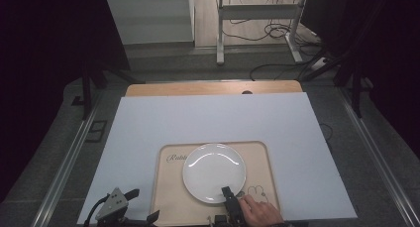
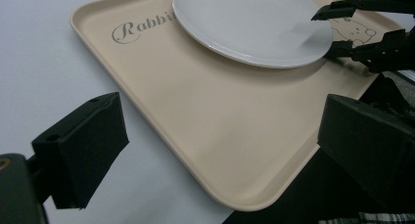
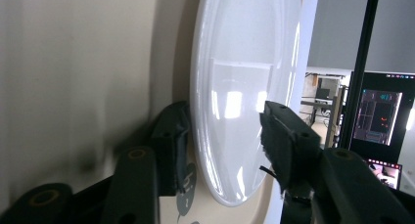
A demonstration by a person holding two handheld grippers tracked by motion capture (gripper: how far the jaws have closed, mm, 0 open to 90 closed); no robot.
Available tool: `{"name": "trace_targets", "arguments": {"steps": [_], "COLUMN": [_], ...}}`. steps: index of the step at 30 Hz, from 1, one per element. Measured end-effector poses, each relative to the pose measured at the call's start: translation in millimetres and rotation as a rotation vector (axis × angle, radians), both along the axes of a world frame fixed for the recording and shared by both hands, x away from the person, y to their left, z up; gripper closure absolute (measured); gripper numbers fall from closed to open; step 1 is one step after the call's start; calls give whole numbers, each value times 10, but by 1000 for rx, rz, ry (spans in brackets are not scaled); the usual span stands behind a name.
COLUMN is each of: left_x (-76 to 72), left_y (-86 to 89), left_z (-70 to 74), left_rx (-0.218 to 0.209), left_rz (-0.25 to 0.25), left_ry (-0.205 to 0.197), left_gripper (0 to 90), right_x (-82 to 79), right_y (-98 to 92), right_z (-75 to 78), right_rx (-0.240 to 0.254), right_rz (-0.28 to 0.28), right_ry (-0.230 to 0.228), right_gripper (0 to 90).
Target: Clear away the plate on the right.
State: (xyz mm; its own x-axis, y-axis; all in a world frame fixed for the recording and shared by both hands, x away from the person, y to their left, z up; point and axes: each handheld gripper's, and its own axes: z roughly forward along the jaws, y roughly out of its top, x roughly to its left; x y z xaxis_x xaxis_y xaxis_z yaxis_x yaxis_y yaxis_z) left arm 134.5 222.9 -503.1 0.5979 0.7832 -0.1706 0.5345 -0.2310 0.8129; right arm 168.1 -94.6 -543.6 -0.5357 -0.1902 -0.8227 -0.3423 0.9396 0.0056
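Where the white sheet covers the tabletop, a strip of bare wood shows along the far edge. On the near middle of the sheet lies a beige tray, rounded at its corners, with script lettering at its far left corner and a small drawn rabbit near its right side. A white plate rests flat on the tray, toward its far half and slightly right of centre; the tray floor to the left and near side of the plate is bare.

Right gripper: held by a hand that enters from the bottom edge, it reaches to the plate's near right rim. In the right gripper view one jaw lies under the rim against the tray and the other stands above the plate's upper face, so the rim sits between them; a gap shows between the upper pad and the plate, and the jaws stand partly apart, not clamped.

Left gripper: it sits at the near left edge of the sheet, just beside the tray's left rim, and carries a grey plate on top. In the left gripper view its two pads stand wide apart with nothing between them, and they frame the tray's near corner.
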Motion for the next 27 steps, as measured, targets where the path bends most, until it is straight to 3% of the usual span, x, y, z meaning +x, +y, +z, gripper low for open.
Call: {"name": "trace_targets", "arguments": {"steps": [21,27], "left_x": [-2,-3], "left_y": [-1,-2], "left_z": [0,0], "left_rx": [-3,-2], "left_rz": [3,3], "left_ry": [-2,-3], "left_gripper": [41,41], "right_x": [-50,-75], "right_y": [-69,-105], "right_z": [153,211], "right_rx": [10,32], "right_rz": [6,6], "right_ry": [7,8], "right_gripper": [435,413]}}
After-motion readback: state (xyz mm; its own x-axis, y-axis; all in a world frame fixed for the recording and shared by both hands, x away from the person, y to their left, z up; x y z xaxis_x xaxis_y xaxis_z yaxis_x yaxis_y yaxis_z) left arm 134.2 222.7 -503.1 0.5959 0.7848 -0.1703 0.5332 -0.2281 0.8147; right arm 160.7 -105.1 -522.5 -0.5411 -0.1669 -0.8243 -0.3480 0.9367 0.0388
